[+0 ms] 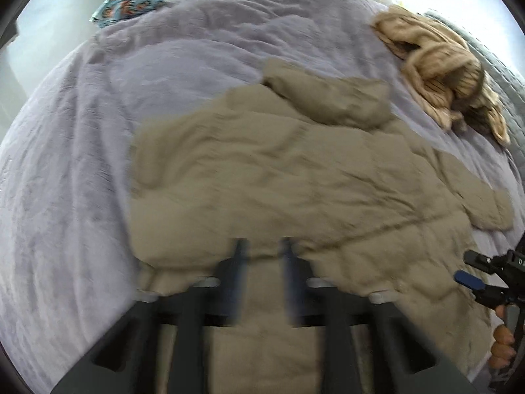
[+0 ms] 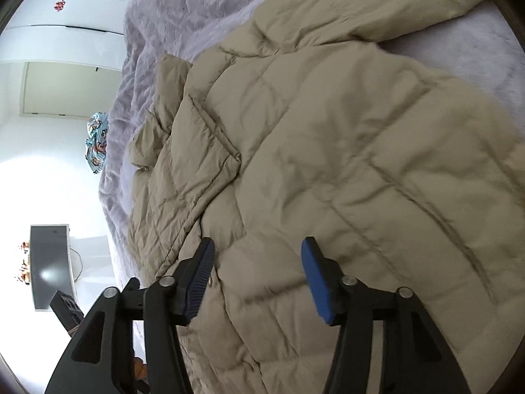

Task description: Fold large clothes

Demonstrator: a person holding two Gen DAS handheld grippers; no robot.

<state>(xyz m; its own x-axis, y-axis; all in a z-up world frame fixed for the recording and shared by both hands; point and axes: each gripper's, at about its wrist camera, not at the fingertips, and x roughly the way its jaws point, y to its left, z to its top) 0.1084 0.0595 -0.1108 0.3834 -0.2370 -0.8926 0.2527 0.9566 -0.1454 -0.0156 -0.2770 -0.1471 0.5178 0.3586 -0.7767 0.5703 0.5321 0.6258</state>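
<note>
A large khaki quilted puffer jacket [image 1: 279, 170] lies spread on a lilac bed cover [image 1: 98, 115]. My left gripper [image 1: 262, 249] hovers over the jacket's near hem; its blurred fingers stand a little apart with khaki fabric between them, so whether they pinch it is unclear. My right gripper [image 2: 257, 256] is open and empty just above the jacket's quilted body [image 2: 344, 131], fingers wide apart. It also shows at the right edge of the left wrist view [image 1: 472, 269], held by a hand.
A tan knitted garment [image 1: 436, 62] lies bunched at the bed's far right. A blue patterned cloth [image 1: 131, 1] sits at the far left corner. White wardrobe doors [image 2: 65, 10] and a dark monitor [image 2: 49, 266] stand beyond the bed.
</note>
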